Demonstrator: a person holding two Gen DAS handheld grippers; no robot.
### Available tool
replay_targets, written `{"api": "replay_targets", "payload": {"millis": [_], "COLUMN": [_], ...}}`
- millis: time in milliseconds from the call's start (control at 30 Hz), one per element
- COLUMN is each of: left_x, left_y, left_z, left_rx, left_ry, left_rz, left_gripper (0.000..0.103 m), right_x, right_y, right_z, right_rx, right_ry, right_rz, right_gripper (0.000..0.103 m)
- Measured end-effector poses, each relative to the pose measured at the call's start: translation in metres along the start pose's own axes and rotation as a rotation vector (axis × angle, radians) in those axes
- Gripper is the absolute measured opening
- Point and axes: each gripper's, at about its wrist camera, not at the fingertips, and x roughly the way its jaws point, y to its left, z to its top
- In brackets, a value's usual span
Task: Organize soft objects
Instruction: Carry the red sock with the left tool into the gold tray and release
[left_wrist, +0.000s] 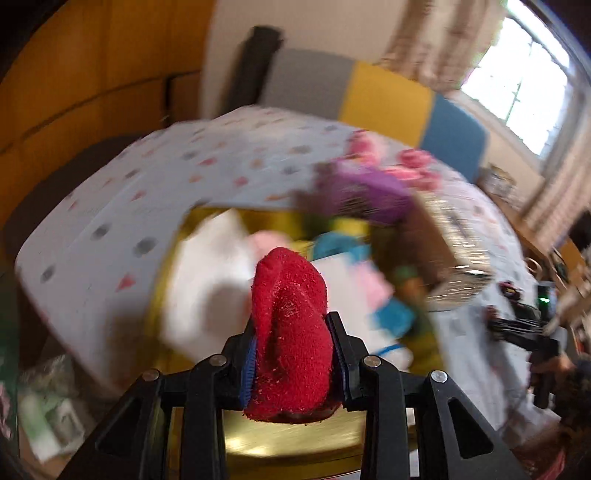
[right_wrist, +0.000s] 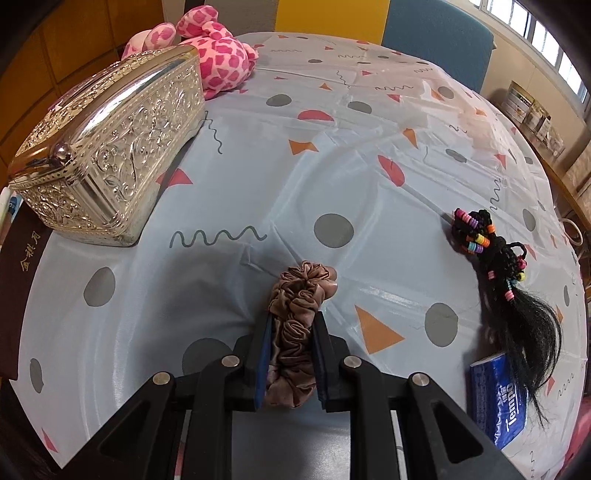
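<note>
My left gripper (left_wrist: 293, 325) is shut on a red fuzzy sock (left_wrist: 291, 325) and holds it above a gold tin (left_wrist: 291, 439) that contains white, pink and blue soft items (left_wrist: 221, 273). The left wrist view is blurred by motion. My right gripper (right_wrist: 291, 325) is shut on a brown satin scrunchie (right_wrist: 297, 317) just above the patterned tablecloth (right_wrist: 332, 166). A pink spotted plush toy (right_wrist: 218, 55) lies at the far left of the table in the right wrist view. A black braided hairpiece with coloured beads (right_wrist: 506, 277) lies to the right.
An ornate silver box (right_wrist: 107, 147) stands at the left, with a dark maroon book (right_wrist: 18, 280) beside it. A blue tissue pack (right_wrist: 498, 398) lies at the front right. Purple cloth (left_wrist: 365, 192) lies behind the tin. Chairs stand beyond the table.
</note>
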Motion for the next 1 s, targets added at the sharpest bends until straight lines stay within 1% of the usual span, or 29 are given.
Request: {"api": "replay_targets", "payload": {"millis": [67, 133, 167, 200, 233, 300, 333, 400, 467, 567, 600, 667, 767, 1000], "left_x": [0.004, 0.013, 0.016, 0.021, 0.026, 0.032, 0.033, 0.032, 0.029, 0.020, 0.017, 0.013, 0.004, -0.007], "left_y": [0.023, 0.036, 0.041, 0.043, 0.047, 0.051, 0.050, 0.049, 0.048, 0.046, 0.042, 0.036, 0.028, 0.016], "left_z": [-0.008, -0.015, -0.017, -0.020, -0.022, -0.025, -0.027, -0.027, -0.028, -0.027, -0.027, -0.025, -0.022, -0.021], "left_rx": [-0.030, -0.056, -0.062, -0.062, -0.061, -0.068, -0.066, -0.045, -0.028, -0.014, 0.003, 0.022, 0.020, 0.021], "left_ry": [0.021, 0.042, 0.048, 0.056, 0.065, 0.077, 0.076, 0.055, 0.029, -0.014, -0.032, -0.052, -0.087, -0.105], "left_rz": [0.041, 0.069, 0.076, 0.085, 0.099, 0.106, 0.109, 0.143, 0.161, 0.212, 0.232, 0.249, 0.256, 0.217], "left_gripper": [0.034, 0.034, 0.037, 0.041, 0.043, 0.054, 0.057, 0.061, 0.064, 0.064, 0.066, 0.070, 0.076, 0.079], "right_x": [0.001, 0.005, 0.005, 0.005, 0.005, 0.006, 0.006, 0.006, 0.007, 0.008, 0.008, 0.009, 0.009, 0.005], "right_y": [0.000, -0.001, -0.001, 0.000, 0.000, -0.003, -0.003, -0.004, -0.005, -0.005, -0.004, -0.004, -0.002, 0.006], "right_z": [0.000, 0.004, 0.004, 0.004, 0.003, 0.005, 0.005, 0.005, 0.005, 0.006, 0.006, 0.006, 0.008, 0.012], "right_rx": [-0.002, -0.004, -0.004, -0.004, -0.004, -0.002, -0.001, 0.000, 0.000, -0.004, -0.004, -0.003, 0.009, 0.104], "right_ry": [0.000, 0.001, 0.002, 0.001, 0.001, 0.002, 0.002, 0.001, 0.000, -0.002, -0.002, 0.002, 0.017, 0.090], "right_rz": [-0.001, -0.002, -0.003, -0.003, -0.003, 0.001, 0.002, 0.004, 0.003, -0.003, -0.005, -0.011, -0.027, -0.076], "right_gripper": [0.019, 0.020, 0.020, 0.020, 0.020, 0.020, 0.020, 0.020, 0.020, 0.020, 0.020, 0.020, 0.020, 0.020]}}
